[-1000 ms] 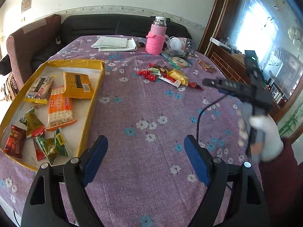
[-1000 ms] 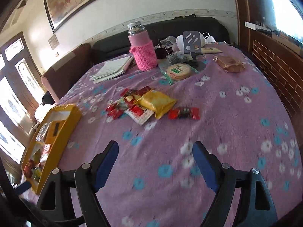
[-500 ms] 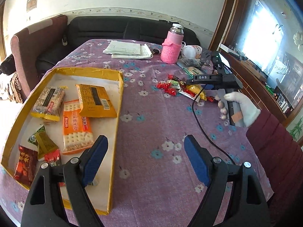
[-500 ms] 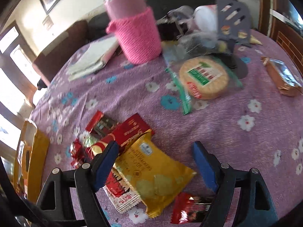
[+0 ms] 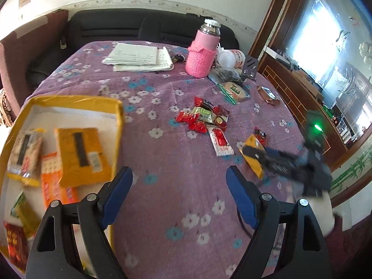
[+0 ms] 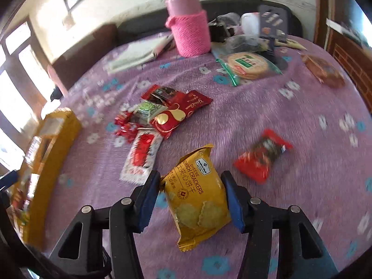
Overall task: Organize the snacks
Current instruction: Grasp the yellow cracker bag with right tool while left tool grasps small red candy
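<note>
My right gripper (image 6: 190,186) is shut on a yellow cheese cracker packet (image 6: 197,195) and holds it off the purple cloth; it also shows in the left wrist view (image 5: 253,155) between the blurred right fingers. My left gripper (image 5: 179,183) is open and empty over the cloth, just right of the yellow tray (image 5: 118,121). The tray holds several cracker and candy packets. A pile of red and green snacks (image 5: 204,118) lies mid-table, also seen in the right wrist view (image 6: 162,114). A lone red packet (image 6: 262,158) lies right of the held packet.
A pink-sleeved bottle (image 5: 203,53), papers (image 5: 139,57), a bagged round biscuit (image 5: 233,89), a brown wrapped cake (image 5: 268,95) and small clutter stand at the far side. A dark sofa (image 5: 139,28) is behind the table; a wooden cabinet (image 5: 302,88) is at the right.
My right gripper closed on the yellow cracker packet, lifted it out of the pile and drew back toward me. My left gripper shifted right, away from the tray.
</note>
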Available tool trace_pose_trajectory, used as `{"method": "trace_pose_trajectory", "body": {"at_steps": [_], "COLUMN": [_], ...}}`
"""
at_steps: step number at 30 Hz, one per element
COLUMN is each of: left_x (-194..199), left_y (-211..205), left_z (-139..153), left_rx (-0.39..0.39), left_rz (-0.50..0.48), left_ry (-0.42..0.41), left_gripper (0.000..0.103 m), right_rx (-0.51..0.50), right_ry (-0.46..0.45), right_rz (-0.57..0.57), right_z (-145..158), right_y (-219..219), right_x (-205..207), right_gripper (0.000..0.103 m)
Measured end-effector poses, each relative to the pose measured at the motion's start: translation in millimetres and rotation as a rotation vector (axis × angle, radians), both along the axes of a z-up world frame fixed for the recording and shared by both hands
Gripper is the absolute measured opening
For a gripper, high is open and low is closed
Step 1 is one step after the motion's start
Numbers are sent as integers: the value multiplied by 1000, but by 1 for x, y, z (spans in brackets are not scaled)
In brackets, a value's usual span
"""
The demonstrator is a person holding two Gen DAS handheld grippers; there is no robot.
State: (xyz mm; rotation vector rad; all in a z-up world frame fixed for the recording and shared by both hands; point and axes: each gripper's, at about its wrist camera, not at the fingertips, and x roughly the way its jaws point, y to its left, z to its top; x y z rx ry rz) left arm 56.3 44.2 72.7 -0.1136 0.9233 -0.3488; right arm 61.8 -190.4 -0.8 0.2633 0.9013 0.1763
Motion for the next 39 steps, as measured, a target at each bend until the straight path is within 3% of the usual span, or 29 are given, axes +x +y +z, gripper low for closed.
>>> {"method": "trace_pose_trajectory", "body": {"at_steps": [3, 5, 9, 14, 15, 16, 17, 18, 19, 21, 28, 34, 39], "left_x": [37, 61, 106, 148, 152, 153, 152, 149, 145, 138, 102, 32, -23], "left_y": [-23, -31, -48, -67, -72, -75, -79, -79, -80, -78, -64, -37, 2], "left_z": [-11, -20, -37, -59, -65, -69, -76, -74, -73, -75, -50, -1, 24], "left_rx": [21, -16, -34, 51, 81, 100, 134, 146, 141, 127, 85, 70, 47], "left_rz": [9, 18, 67, 77, 57, 44, 25, 28, 19, 9, 16, 18, 61], "left_ry": [24, 64, 98, 122, 142, 153, 183, 156, 140, 154, 80, -50, -107], "left_gripper": [83, 83, 83, 80, 73, 41, 24, 23, 12, 11, 11, 11, 12], "right_rx": [96, 127, 188, 288, 291, 291, 291, 290, 288, 281, 288, 322, 300], "right_ry": [-60, -85, -65, -50, -56, -61, -67, -72, -74, -83, -115, -166, -218], "right_rz": [-61, -75, -86, -99, -97, -95, -91, -87, -83, -76, -59, -3, 65], "right_z": [3, 4, -3, -7, -6, -4, -3, -1, 0, 3, 11, 19, 31], "right_y": [-16, -24, -41, -57, -57, -57, -56, -54, -54, -51, -50, -41, -22], "right_x": [-13, -12, -4, -4, -6, -7, -7, -7, -8, -8, -13, -20, -29], "right_gripper": [56, 56, 56, 56, 56, 56, 56, 56, 56, 56, 56, 55, 55]}}
